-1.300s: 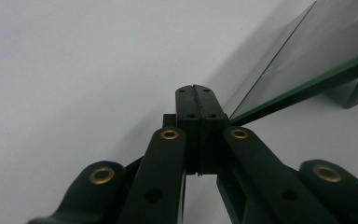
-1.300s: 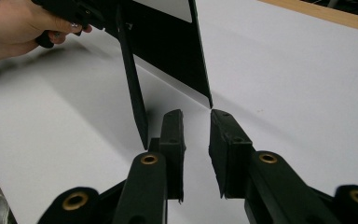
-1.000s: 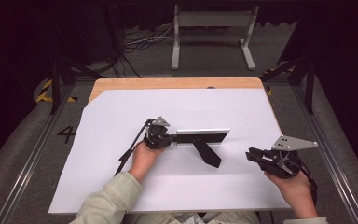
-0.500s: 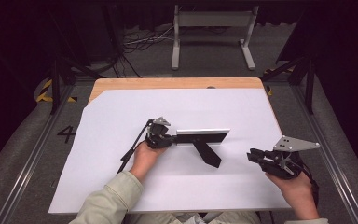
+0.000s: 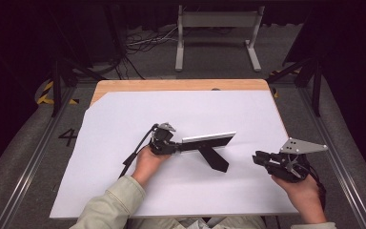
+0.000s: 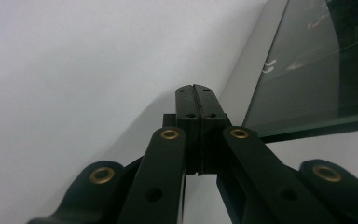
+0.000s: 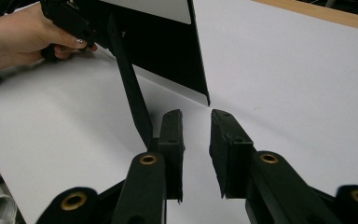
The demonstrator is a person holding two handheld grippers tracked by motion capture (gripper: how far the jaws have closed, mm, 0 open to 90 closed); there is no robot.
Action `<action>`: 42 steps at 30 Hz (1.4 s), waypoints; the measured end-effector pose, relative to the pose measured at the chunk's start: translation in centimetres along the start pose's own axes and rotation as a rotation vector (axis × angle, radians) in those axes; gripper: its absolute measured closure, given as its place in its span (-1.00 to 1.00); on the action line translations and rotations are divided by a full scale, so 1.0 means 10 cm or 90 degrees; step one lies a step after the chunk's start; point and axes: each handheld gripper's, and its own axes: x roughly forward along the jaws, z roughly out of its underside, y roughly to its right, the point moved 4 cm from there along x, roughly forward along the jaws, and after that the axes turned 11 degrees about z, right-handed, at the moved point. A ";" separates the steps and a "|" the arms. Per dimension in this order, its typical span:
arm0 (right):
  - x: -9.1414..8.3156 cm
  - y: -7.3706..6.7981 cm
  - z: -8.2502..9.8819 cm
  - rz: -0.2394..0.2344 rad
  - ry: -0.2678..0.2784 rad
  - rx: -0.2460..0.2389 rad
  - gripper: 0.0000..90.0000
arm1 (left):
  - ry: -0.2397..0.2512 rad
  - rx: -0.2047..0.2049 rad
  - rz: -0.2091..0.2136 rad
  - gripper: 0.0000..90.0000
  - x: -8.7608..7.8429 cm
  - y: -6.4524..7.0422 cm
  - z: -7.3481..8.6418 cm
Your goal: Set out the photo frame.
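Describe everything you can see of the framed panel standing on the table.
The framed panel looks like a picture frame: a flat rectangle with a glossy glass-like front and a black back edged in pale trim. It stands upright on its long edge near the middle of the white table cover, propped by a black strut that slants down to the cover behind it. The left gripper meets its left end, fingers shut. The right gripper stays apart, fingers open.
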 end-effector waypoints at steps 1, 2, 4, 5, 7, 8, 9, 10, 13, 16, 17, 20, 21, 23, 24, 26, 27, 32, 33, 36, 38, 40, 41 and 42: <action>0.00 0.00 0.00 0.000 0.000 -0.001 0.66 | -0.005 0.004 0.000 1.00 0.00 0.01 0.01; 0.01 0.00 -0.01 -0.002 0.000 -0.001 0.66 | -0.007 0.006 0.000 1.00 0.00 0.03 0.01; 0.02 -0.01 -0.02 -0.003 0.001 -0.002 0.66 | -0.016 0.007 0.003 1.00 0.00 0.07 0.03; 0.02 -0.01 -0.02 -0.003 0.001 -0.002 0.66 | -0.016 0.007 0.003 1.00 0.00 0.07 0.03; 0.02 -0.01 -0.04 -0.005 0.005 -0.005 0.66 | -0.021 0.009 0.009 1.00 -0.01 0.10 0.06; 0.02 -0.01 -0.04 -0.005 0.005 -0.005 0.66 | -0.021 0.009 0.009 1.00 -0.01 0.10 0.06; 0.02 -0.01 -0.05 -0.005 0.006 -0.006 0.66 | -0.023 0.009 0.011 1.00 -0.01 0.12 0.07; 0.02 -0.01 -0.06 -0.004 0.006 -0.006 0.66 | -0.027 0.013 0.013 1.00 -0.01 0.15 0.08; 0.03 -0.01 -0.07 -0.007 0.007 -0.006 0.66 | -0.030 0.012 0.020 1.00 -0.01 0.20 0.12; 0.03 -0.02 -0.08 -0.007 0.007 -0.008 0.66 | -0.036 0.016 0.022 1.00 0.00 0.23 0.13; 0.04 -0.02 -0.09 -0.009 0.008 -0.008 0.66 | -0.036 0.015 0.024 1.00 0.00 0.25 0.14; 0.04 -0.02 -0.10 -0.009 0.008 -0.009 0.66 | -0.039 0.019 0.027 1.00 0.01 0.28 0.16; 0.04 -0.02 -0.10 -0.010 0.008 -0.008 0.66 | -0.040 0.019 0.028 1.00 0.01 0.30 0.16; 0.04 -0.02 -0.12 -0.010 0.010 -0.010 0.66 | -0.042 0.017 0.035 1.00 0.02 0.33 0.17; 0.04 -0.02 -0.12 -0.011 0.011 -0.011 0.66 | -0.047 0.020 0.039 1.00 0.03 0.34 0.18; 0.05 -0.02 -0.14 -0.013 0.013 -0.011 0.66 | -0.053 0.025 0.042 1.00 0.04 0.38 0.19; 0.05 -0.02 -0.15 -0.013 0.013 -0.013 0.66 | -0.055 0.026 0.043 1.00 0.04 0.39 0.19; 0.06 -0.03 -0.16 -0.015 0.014 -0.014 0.66 | -0.066 0.030 0.055 1.00 0.07 0.48 0.22; 0.07 -0.04 -0.16 -0.015 0.014 -0.015 0.66 | -0.068 0.033 0.056 1.00 0.07 0.49 0.22; 0.07 -0.04 -0.17 -0.016 0.014 -0.016 0.66 | -0.076 0.037 0.062 1.00 0.09 0.54 0.23; 0.06 -0.04 -0.17 -0.017 0.015 -0.015 0.66 | -0.083 0.042 0.067 1.00 0.11 0.58 0.24; 0.05 -0.04 -0.18 -0.016 0.016 -0.014 0.66 | -0.091 0.047 0.078 1.00 0.14 0.62 0.24; 0.05 -0.04 -0.18 -0.015 0.017 -0.015 0.66 | -0.094 0.048 0.081 1.00 0.14 0.64 0.25; 0.05 -0.04 -0.18 -0.015 0.017 -0.015 0.66 | -0.094 0.048 0.081 1.00 0.14 0.64 0.25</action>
